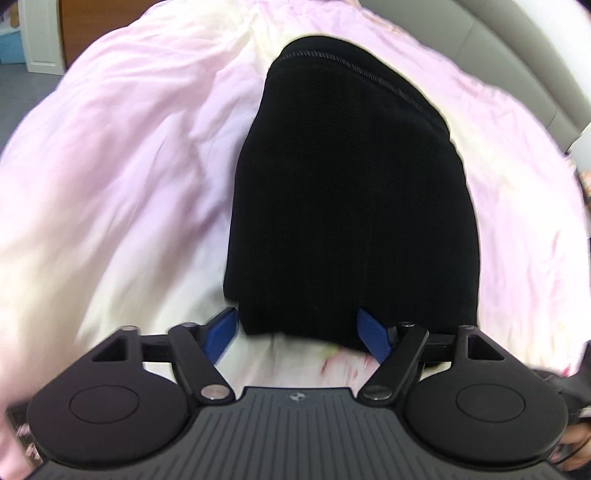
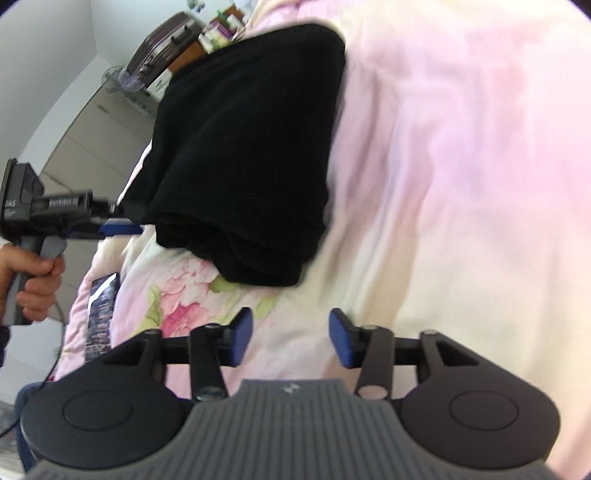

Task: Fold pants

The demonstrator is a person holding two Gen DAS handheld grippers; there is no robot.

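Only right wrist view shows pants' [image 2: 243,147] bunched fold edge.

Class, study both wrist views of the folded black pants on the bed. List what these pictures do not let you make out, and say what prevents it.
1. Underside of the pants: hidden by their own layers, both views.
2. Left gripper contact with the hem: left view, black fabric hides it.
3. Quilt pattern: right view, blurred and washed out.
4. Shelf clutter: right view, too small.

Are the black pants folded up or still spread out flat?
Folded. The black pants lie as one compact stack on the pink bedspread, with layered edges bunched at the near end.
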